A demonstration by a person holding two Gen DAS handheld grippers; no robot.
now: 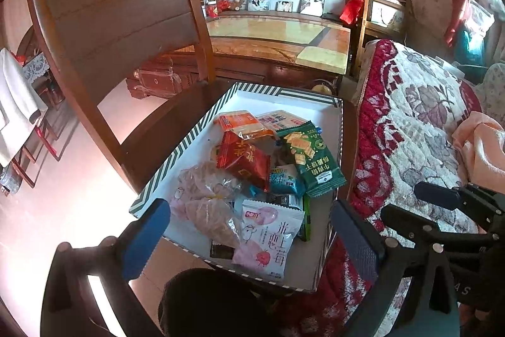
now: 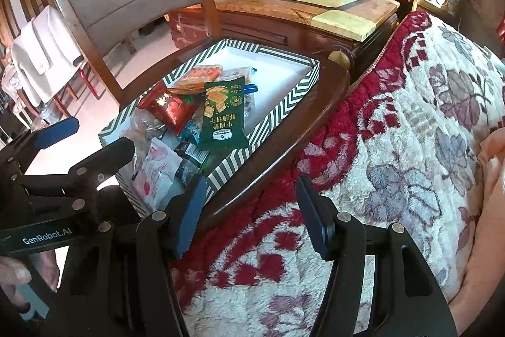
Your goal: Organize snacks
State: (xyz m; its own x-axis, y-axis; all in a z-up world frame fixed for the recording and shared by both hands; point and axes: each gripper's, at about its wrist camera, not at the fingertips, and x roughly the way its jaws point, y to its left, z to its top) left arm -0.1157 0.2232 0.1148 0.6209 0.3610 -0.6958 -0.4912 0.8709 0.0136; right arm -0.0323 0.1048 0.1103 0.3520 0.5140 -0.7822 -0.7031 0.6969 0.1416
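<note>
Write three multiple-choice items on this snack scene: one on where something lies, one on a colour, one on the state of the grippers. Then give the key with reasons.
1. Where does the striped box holding the snacks rest?
A. on the seat of a wooden chair
B. on the floral blanket
C. on the floor

2. What colour is the cracker packet lying on top of the pile?
A. yellow
B. green
C. purple

3. How do the left gripper and right gripper stand?
A. both shut on snacks
B. one open, one shut
C. both open and empty

Key:
1 A, the wooden chair seat rims the box.
2 B, its wrapper is dark green.
3 C, each pair of fingers is spread with nothing between.
</note>
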